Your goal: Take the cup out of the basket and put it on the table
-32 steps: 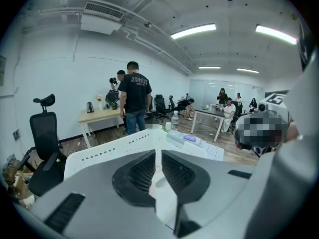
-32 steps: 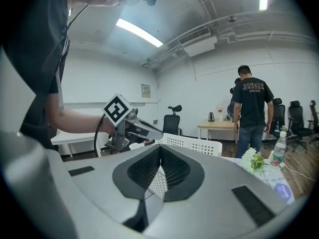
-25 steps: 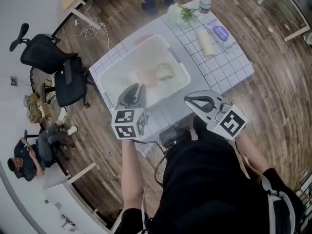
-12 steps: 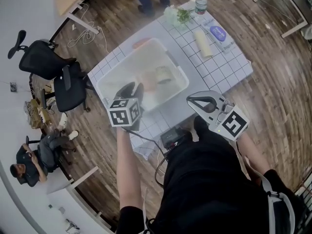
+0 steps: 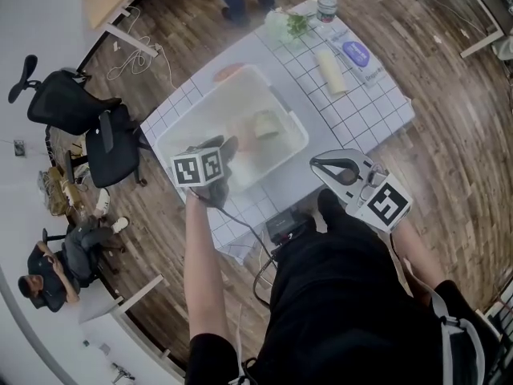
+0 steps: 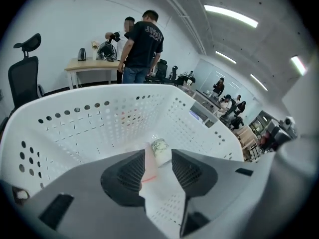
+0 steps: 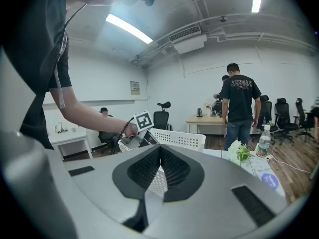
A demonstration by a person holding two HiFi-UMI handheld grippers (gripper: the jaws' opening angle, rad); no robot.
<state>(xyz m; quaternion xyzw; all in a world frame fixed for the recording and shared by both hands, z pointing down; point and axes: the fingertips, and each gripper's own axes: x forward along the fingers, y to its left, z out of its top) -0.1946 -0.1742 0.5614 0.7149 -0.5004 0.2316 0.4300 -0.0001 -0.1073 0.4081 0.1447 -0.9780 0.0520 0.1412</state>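
Note:
The white perforated basket [image 5: 178, 132] stands on the checked table. On its floor lie a pale pink cup [image 5: 243, 133] on its side and a green-patterned small container [image 5: 267, 123]. My left gripper [image 5: 221, 147] dips over the near rim into the basket. In the left gripper view the pink cup [image 6: 149, 159] shows between the jaws, close to the left one, with the patterned container [image 6: 160, 146] just beyond. The left gripper [image 6: 158, 156] has just been opening and its pads press on nothing. My right gripper [image 5: 317, 165] hovers shut and empty at the table's near edge, right of the basket [image 7: 182, 139].
On the checked cloth [image 5: 365, 107] right of the basket lie a cream roll [image 5: 333, 69] and a purple card [image 5: 358, 53], with a water bottle [image 5: 325, 2] and a small plant [image 5: 293, 24] at the far corner. A black device [image 5: 284, 224] sits at the near edge. Office chairs [image 5: 84, 111] stand at the left.
The left gripper has sunk forward from above the basket's near rim down into it, and its jaws have spread. The right gripper has stayed where it was.

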